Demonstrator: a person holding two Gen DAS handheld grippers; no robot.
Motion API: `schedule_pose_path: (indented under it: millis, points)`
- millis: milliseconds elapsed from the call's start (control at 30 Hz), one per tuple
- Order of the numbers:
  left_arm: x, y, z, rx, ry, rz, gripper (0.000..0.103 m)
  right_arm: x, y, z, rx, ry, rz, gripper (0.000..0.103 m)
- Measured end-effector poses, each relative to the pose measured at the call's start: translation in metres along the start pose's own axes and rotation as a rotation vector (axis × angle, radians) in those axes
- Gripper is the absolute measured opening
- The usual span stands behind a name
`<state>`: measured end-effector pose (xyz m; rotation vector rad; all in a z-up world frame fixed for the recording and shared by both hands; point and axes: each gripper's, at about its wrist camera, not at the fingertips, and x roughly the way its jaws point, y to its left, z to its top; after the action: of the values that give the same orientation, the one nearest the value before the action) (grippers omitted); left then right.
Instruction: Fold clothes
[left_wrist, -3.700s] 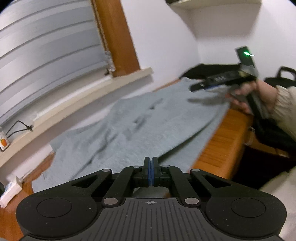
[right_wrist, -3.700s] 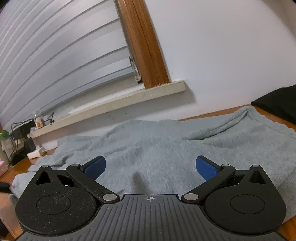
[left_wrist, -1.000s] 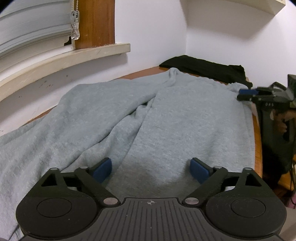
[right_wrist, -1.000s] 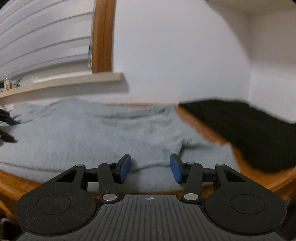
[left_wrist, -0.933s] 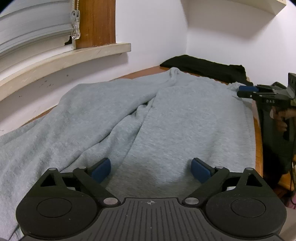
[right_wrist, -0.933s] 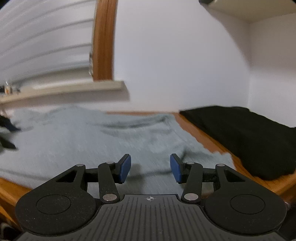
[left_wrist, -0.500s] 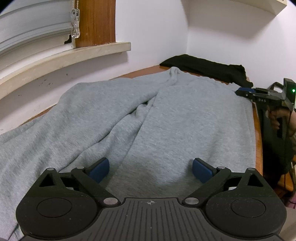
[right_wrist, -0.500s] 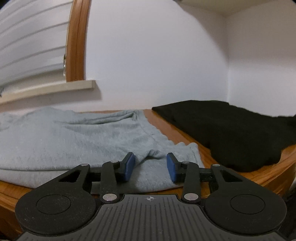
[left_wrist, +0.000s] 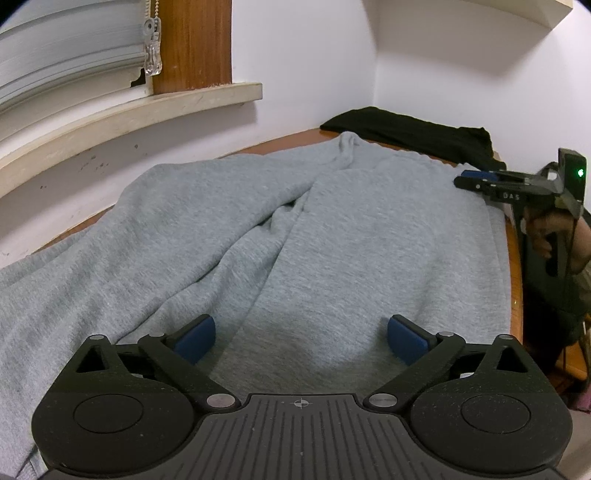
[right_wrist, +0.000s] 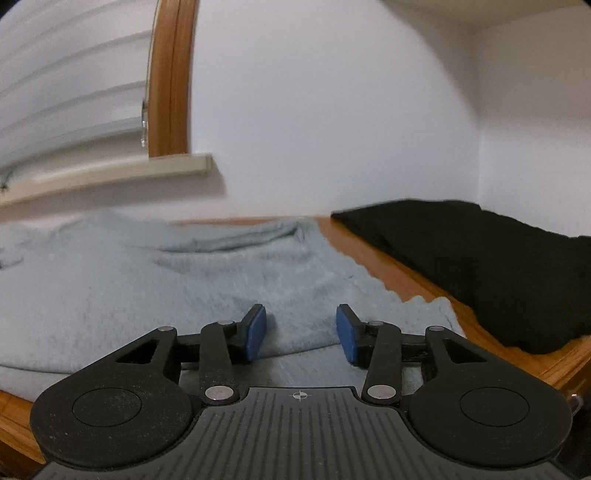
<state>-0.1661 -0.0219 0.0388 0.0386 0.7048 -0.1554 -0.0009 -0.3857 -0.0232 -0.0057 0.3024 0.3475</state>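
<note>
**Meanwhile, both grippers sit parted over the grey garment**

Left wrist view: the left gripper (left_wrist: 301, 338) has its blue-padded fingers spread wide, holding nothing, low over the near part of the grey garment (left_wrist: 295, 236). That garment lies spread across the wooden table (left_wrist: 514, 258), rumpled by a long fold running from its far end towards the camera. At its far end, against the corner of the white walls, lies a black garment (left_wrist: 413, 131), touching or just beside the grey one. On the table's right edge the right gripper (left_wrist: 466, 178) appears side-on at the grey garment's far corner, held in a hand (left_wrist: 554, 232); a green light shows on its body. A window sill (left_wrist: 129, 114) and blinds (left_wrist: 66, 62) fill the upper left.

Right wrist view: the right gripper (right_wrist: 301, 332) has its fingers partly apart, with a raised edge of the grey garment (right_wrist: 166, 280) between the pads; whether the pads touch the cloth cannot be told. The black garment (right_wrist: 491, 269) lies to the right, a strip of bare table (right_wrist: 373, 264) separating the two. This view is slightly blurred.
</note>
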Motion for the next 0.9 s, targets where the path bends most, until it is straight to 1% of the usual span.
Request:
schedule_pose_path:
  millis: [133,233,333,400,500,533,567,633,667,733,800,833,867,900]
  points:
    - [-0.004,-0.001,-0.003,-0.006,0.0,0.006,0.101,-0.007,-0.006,-0.004,-0.009,0.002,0.02,0.043]
    - [-0.009,0.001,-0.007,-0.017,-0.004,0.016,0.102,-0.016,-0.01,-0.009,-0.012,-0.013,0.038,0.043]
    - [-0.012,0.002,-0.007,-0.023,-0.014,0.031,0.102,-0.018,-0.008,-0.011,-0.014,-0.029,0.03,0.044]
    - [-0.01,-0.003,0.002,-0.024,-0.041,0.027,0.102,-0.018,-0.006,-0.011,-0.017,-0.03,0.021,0.044]
    - [-0.005,-0.015,0.022,-0.028,-0.092,0.004,0.094,-0.017,-0.006,-0.012,-0.015,-0.037,0.024,0.044]
    - [-0.003,-0.019,0.028,-0.03,-0.109,-0.004,0.088,-0.017,-0.006,-0.012,-0.016,-0.041,0.026,0.044]
    - [-0.001,-0.023,0.035,-0.031,-0.126,-0.011,0.075,-0.016,-0.006,-0.013,-0.016,-0.044,0.027,0.044]
    - [0.003,-0.031,0.048,-0.034,-0.161,-0.027,0.064,-0.016,-0.006,-0.015,-0.017,-0.053,0.028,0.044]
    - [0.007,-0.035,0.056,-0.034,-0.175,-0.039,0.06,-0.016,-0.006,-0.016,-0.018,-0.057,0.029,0.044]
    - [0.029,-0.049,0.075,-0.024,-0.162,-0.085,0.055,-0.017,-0.006,-0.017,-0.019,-0.066,0.029,0.044]
    - [0.052,-0.061,0.088,-0.003,-0.137,-0.102,0.055,-0.017,-0.006,-0.019,-0.02,-0.074,0.03,0.044]
    - [0.064,-0.066,0.093,0.015,-0.124,-0.103,0.055,-0.017,-0.006,-0.02,-0.021,-0.077,0.031,0.044]
    - [0.075,-0.068,0.095,0.03,-0.111,-0.087,0.055,-0.018,-0.007,-0.02,-0.022,-0.08,0.034,0.044]
    - [0.084,-0.063,0.097,0.024,-0.099,-0.074,0.055,-0.018,-0.007,-0.021,-0.021,-0.083,0.036,0.044]
